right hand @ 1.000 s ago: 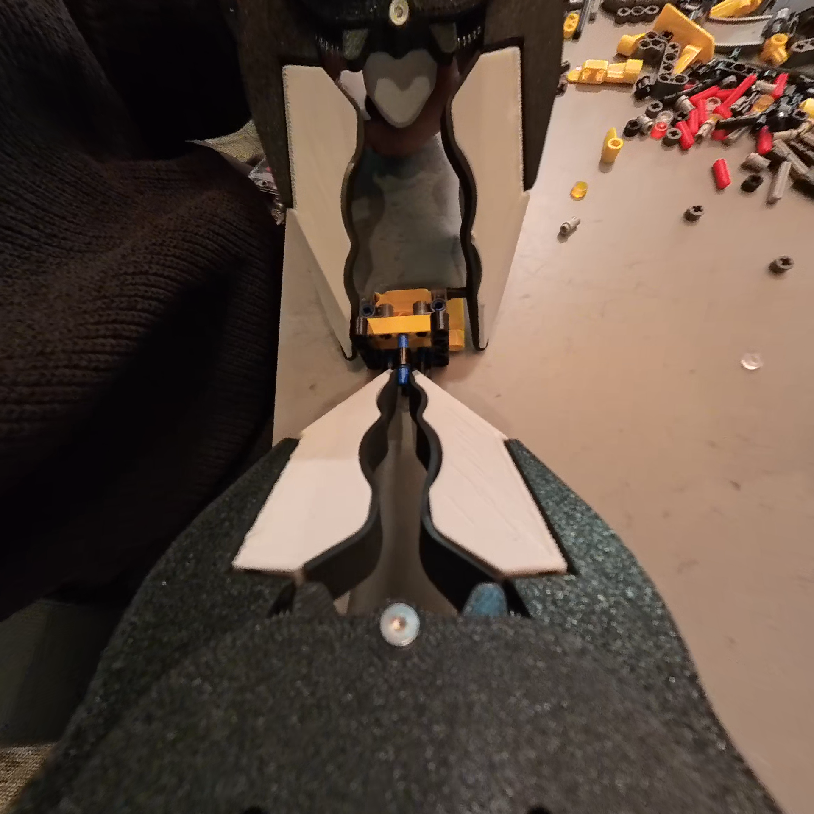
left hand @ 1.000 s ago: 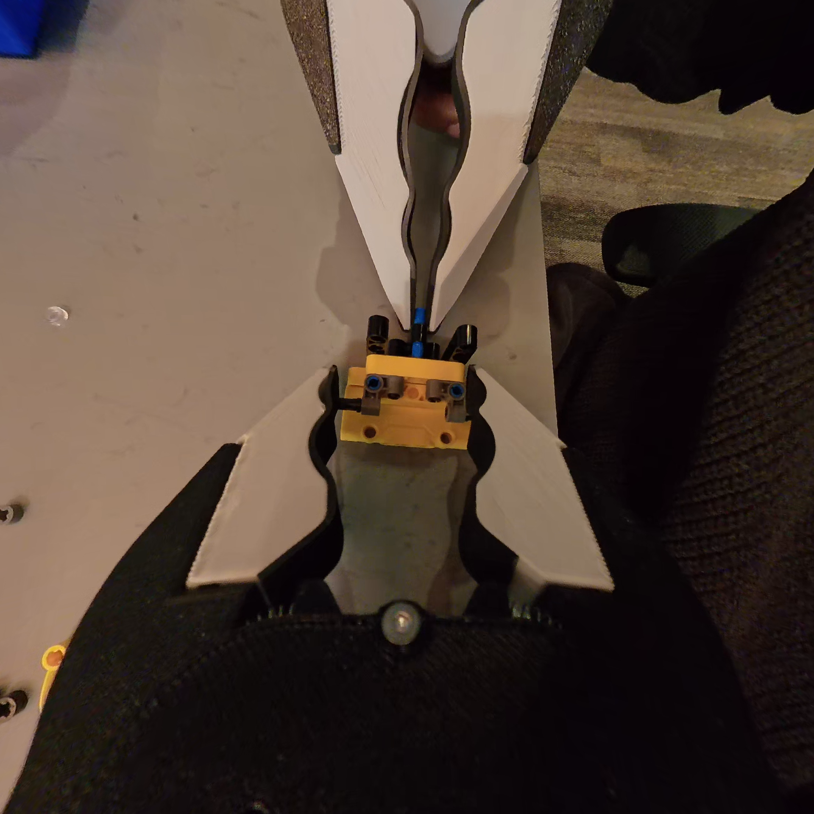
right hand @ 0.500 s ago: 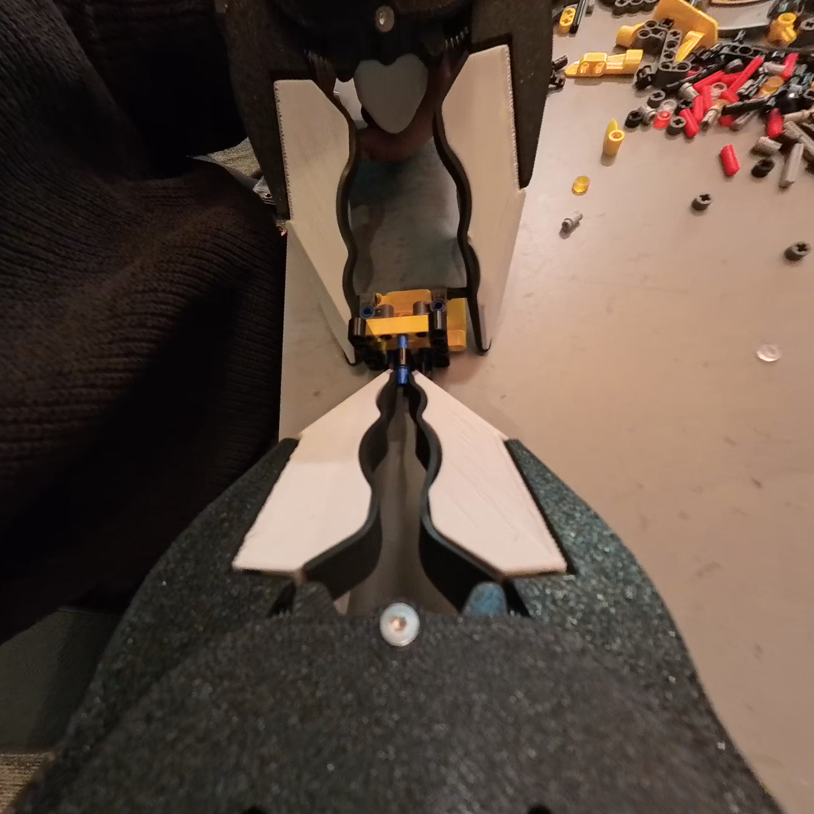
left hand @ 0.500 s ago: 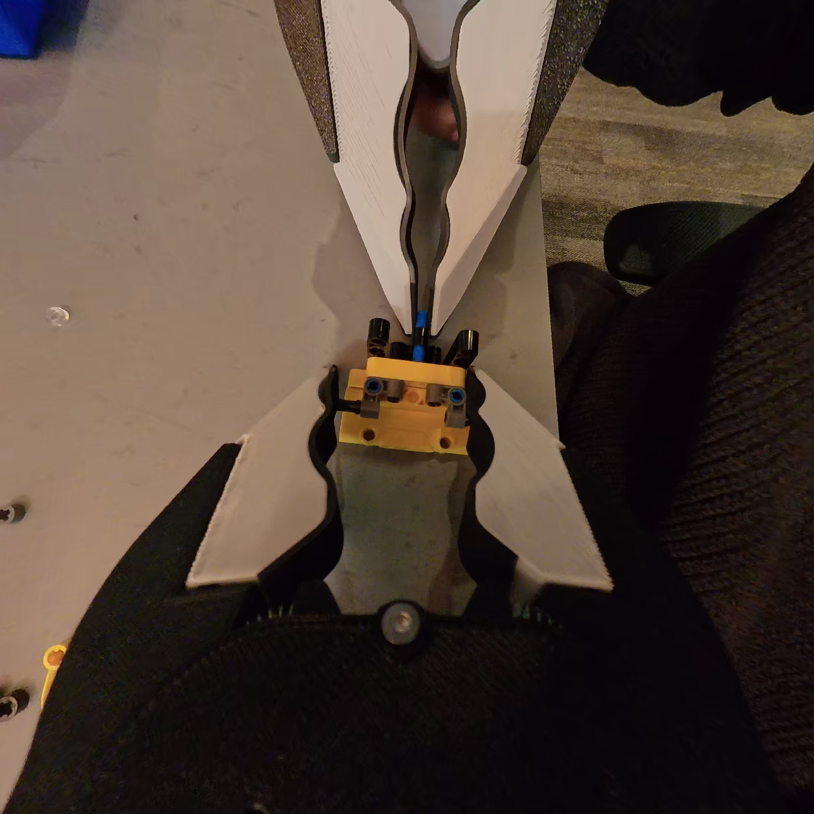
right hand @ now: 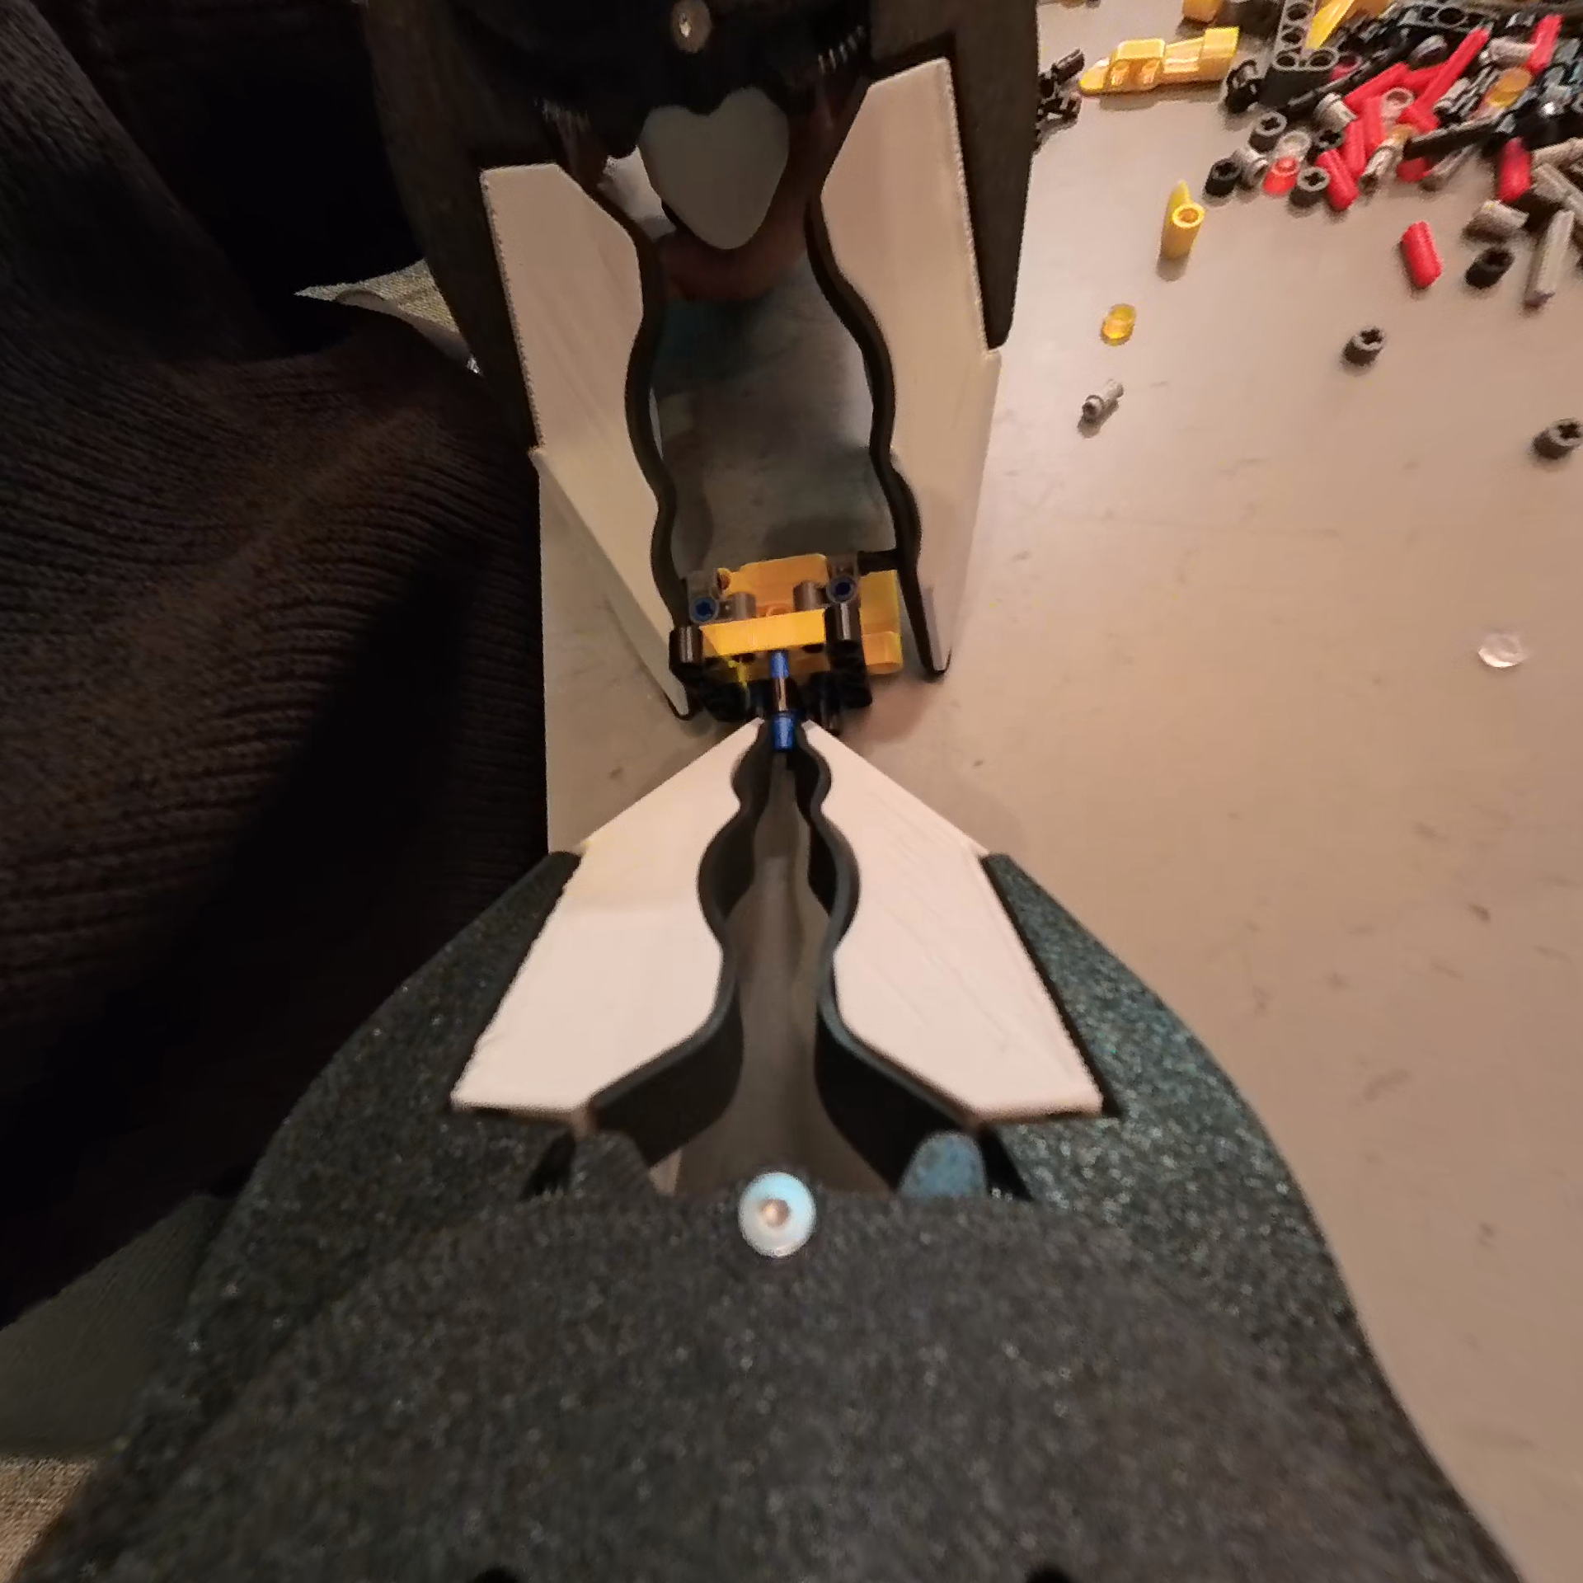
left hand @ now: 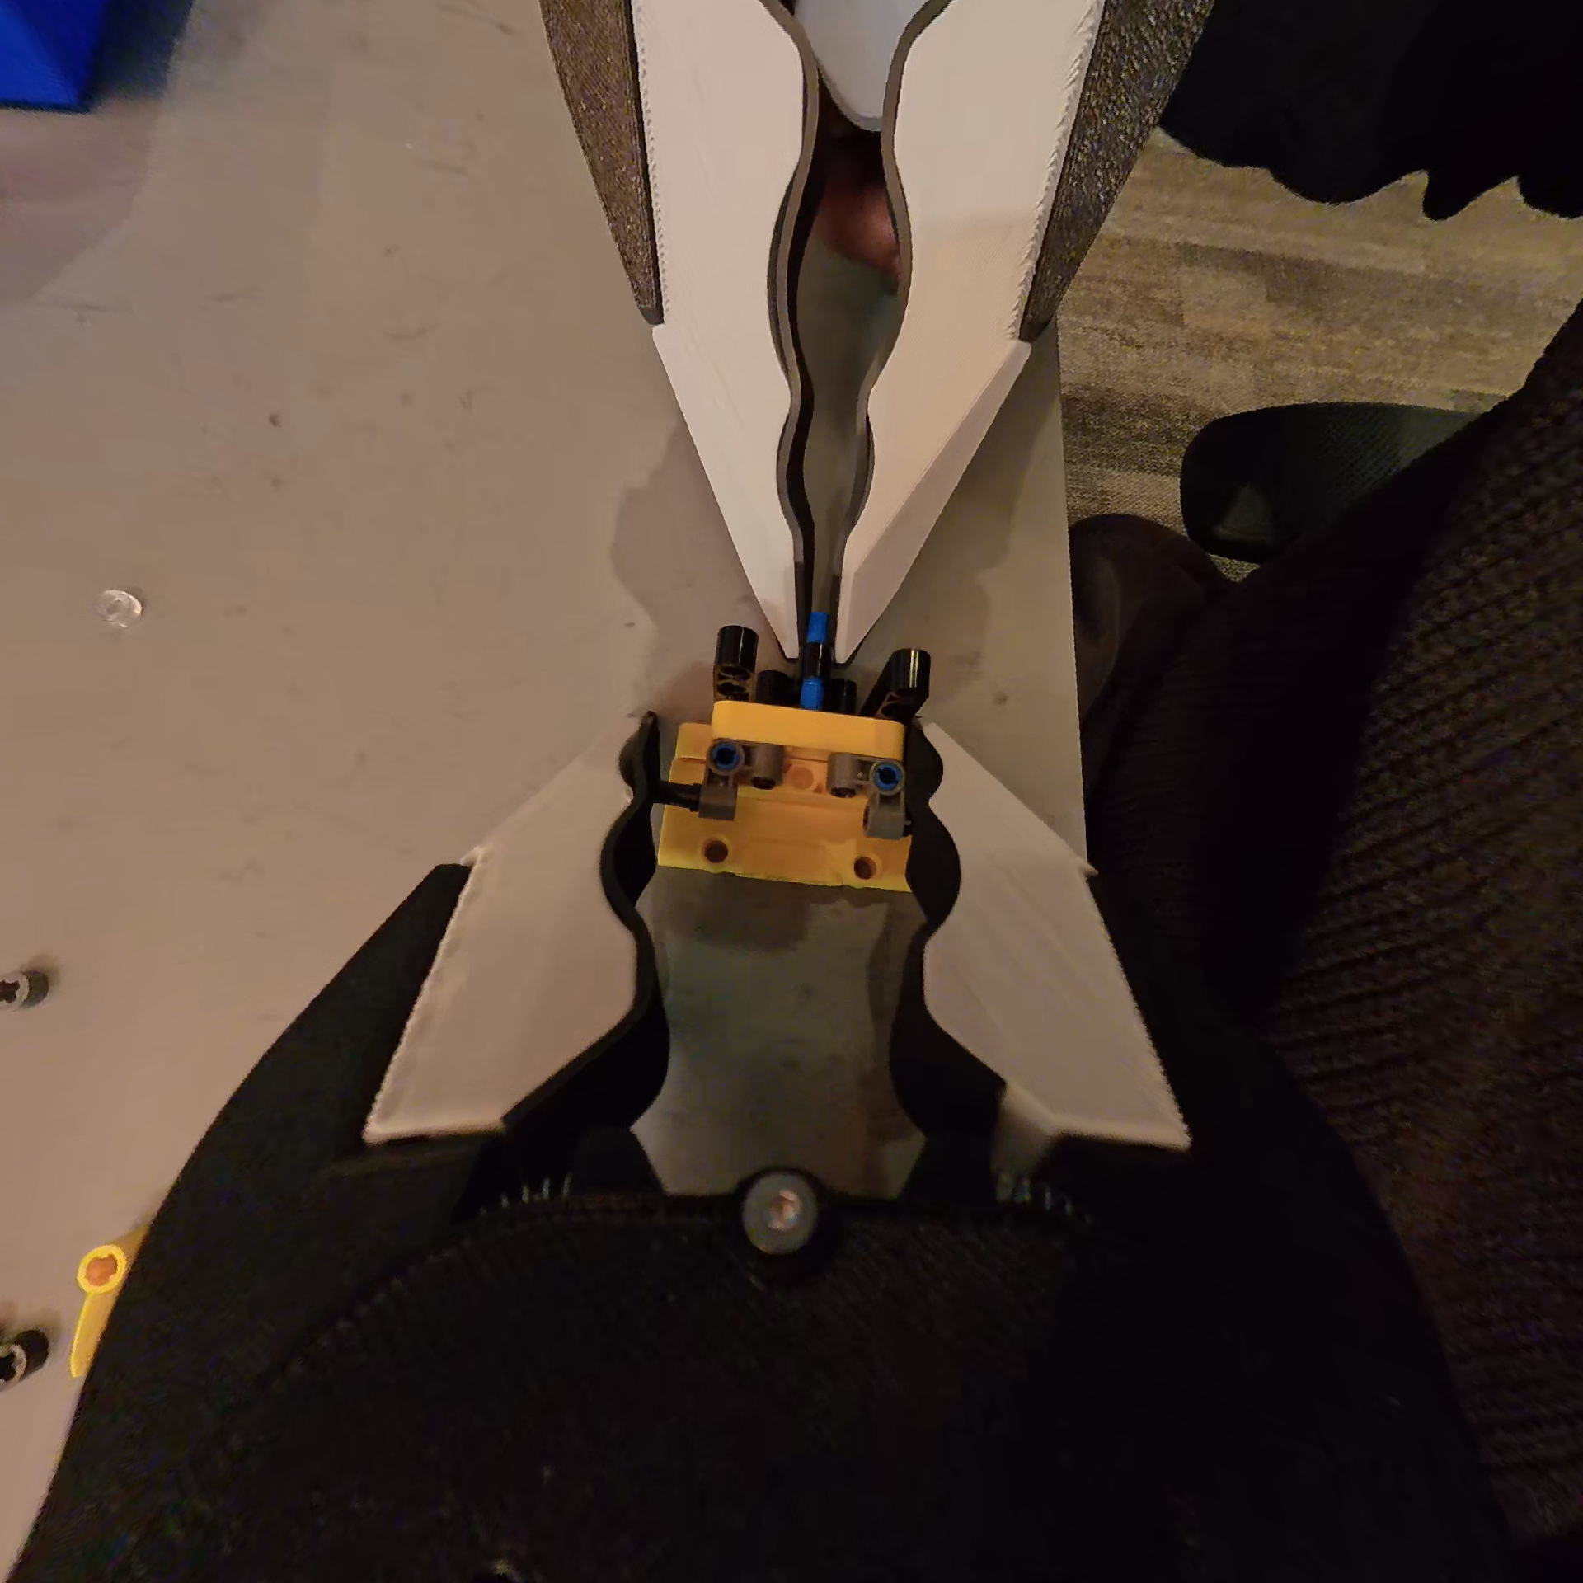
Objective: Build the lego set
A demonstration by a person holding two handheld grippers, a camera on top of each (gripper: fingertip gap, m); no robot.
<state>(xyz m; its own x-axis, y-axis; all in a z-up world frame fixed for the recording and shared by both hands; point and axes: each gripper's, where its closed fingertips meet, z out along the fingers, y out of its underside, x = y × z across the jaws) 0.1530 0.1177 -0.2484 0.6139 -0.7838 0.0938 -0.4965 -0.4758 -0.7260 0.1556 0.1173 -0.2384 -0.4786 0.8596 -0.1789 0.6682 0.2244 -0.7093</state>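
Observation:
My left gripper (left hand: pixel 781 771) is shut on a yellow block assembly (left hand: pixel 784 844) with black and grey connectors, held just above the table near its right edge. My right gripper (right hand: pixel 781 738) faces it and is shut on the near end of a thin blue and black pin (right hand: pixel 778 698). The pin's far end sits among the black parts on the assembly's front (right hand: pixel 771 636). In the left wrist view the right gripper (left hand: pixel 815 642) comes in from the top with the pin (left hand: pixel 815 630) at its tips. In the right wrist view the left gripper (right hand: pixel 809 685) comes in from the top.
A pile of loose red, black, grey and yellow parts (right hand: pixel 1388 128) lies at the far right, with stray pieces (right hand: pixel 1182 218) nearer. A clear stud (left hand: pixel 118 606) and a yellow piece (left hand: pixel 94 1311) lie to the left. A person's dark knit sleeve (left hand: pixel 1370 942) and the table edge (left hand: pixel 1066 480) border the grippers. Less than 4 cm separates the two grippers' tips.
Both grippers keep their hold. The pair has drifted slightly over the table, so the loose parts sit higher in the right wrist view. The pin stays at the assembly's front.

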